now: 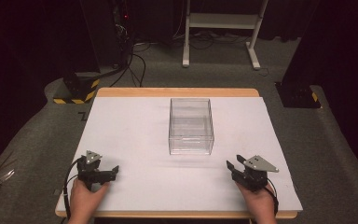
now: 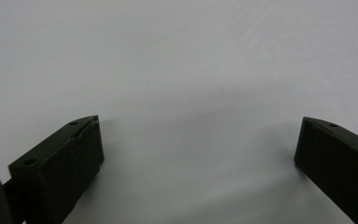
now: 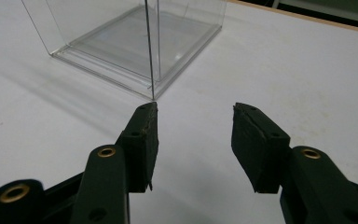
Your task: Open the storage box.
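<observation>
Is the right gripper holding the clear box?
No: in the right gripper view the right gripper has its jaws apart with nothing between them, and the clear box sits beyond the tips.

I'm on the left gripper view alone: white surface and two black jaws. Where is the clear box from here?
Observer: The clear box stands mid-table in the high view, open side up, apart from both grippers.
Operator: Anything inside it?
Observer: Nothing that I can see through its walls in the high view or the right gripper view.
Operator: And the other gripper?
Observer: The right gripper points at the box's near corner, jaws apart with nothing between them, not touching it.
</observation>
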Available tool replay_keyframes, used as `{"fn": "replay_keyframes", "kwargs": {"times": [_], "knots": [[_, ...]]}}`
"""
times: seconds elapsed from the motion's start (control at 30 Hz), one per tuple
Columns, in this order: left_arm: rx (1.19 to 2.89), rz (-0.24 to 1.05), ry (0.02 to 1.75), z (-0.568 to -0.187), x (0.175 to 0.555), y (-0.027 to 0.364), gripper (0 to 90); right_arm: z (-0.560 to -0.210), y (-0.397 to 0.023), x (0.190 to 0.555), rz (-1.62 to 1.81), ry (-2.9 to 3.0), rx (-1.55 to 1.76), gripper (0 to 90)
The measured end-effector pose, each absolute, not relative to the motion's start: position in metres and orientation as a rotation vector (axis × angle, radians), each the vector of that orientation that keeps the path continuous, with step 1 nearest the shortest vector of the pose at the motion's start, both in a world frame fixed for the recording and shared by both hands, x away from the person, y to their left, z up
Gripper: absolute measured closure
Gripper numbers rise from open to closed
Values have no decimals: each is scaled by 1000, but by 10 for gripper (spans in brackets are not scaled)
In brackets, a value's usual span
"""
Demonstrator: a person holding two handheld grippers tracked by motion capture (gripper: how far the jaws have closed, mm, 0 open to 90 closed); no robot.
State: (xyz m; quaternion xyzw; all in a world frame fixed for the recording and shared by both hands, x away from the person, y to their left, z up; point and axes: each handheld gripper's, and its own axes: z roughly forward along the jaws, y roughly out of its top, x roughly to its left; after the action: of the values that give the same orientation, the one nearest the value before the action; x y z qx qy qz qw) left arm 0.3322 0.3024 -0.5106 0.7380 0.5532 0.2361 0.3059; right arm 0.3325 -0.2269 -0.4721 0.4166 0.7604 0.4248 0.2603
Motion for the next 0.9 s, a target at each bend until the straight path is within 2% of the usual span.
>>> {"fn": "replay_keyframes", "kwargs": {"times": [0.4, 0.73, 0.9], "knots": [[1952, 624, 1466, -511, 332, 302, 11, -459, -220, 329, 1244, 2052, 1107, 531], [1951, 622, 1466, -511, 332, 302, 11, -452, -198, 338, 1257, 2105, 1047, 524], [1953, 622, 1465, -511, 332, 302, 11, -452, -186, 341, 1283, 2120, 1035, 549]]}}
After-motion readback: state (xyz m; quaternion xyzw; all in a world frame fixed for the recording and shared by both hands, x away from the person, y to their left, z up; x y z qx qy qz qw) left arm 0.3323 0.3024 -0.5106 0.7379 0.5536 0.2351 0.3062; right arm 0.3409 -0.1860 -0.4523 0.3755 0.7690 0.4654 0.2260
